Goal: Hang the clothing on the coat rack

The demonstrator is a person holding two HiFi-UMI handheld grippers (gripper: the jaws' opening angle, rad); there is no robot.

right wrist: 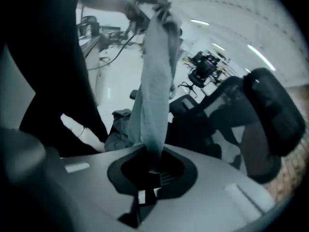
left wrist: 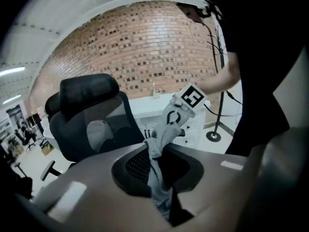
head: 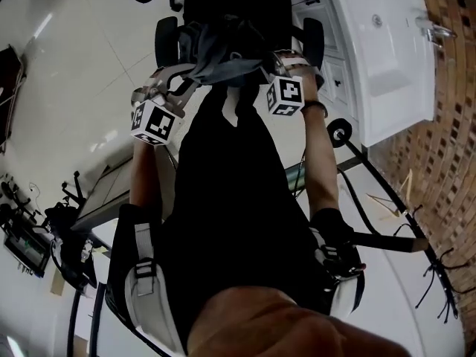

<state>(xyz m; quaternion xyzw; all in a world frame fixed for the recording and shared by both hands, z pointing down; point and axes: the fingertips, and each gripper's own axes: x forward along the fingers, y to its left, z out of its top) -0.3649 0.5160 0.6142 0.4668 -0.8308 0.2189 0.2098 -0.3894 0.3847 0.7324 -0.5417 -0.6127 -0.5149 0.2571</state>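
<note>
The jaws of the left gripper (left wrist: 161, 192) were clenched on one end of the grey-blue garment (left wrist: 155, 151), with the cloth bunched in the slot between them. The jaws of the right gripper (right wrist: 149, 175) were clamped on the other end, and the fabric rose from them as a narrow, taut band towards the other gripper.

In the head view both grippers were held up in front of the person's chest, near each other. The garment was strung between them, with a loose fold hanging from its middle.

A black office chair (left wrist: 91, 120) stood just beyond the grippers on the pale floor (head: 82, 58).

The coat rack (head: 387, 195), a thin black pole with hooks, stood off to the person's right. It was near a white cabinet (head: 379, 43) and a brick wall (left wrist: 140, 47), and apart from the garment.
</note>
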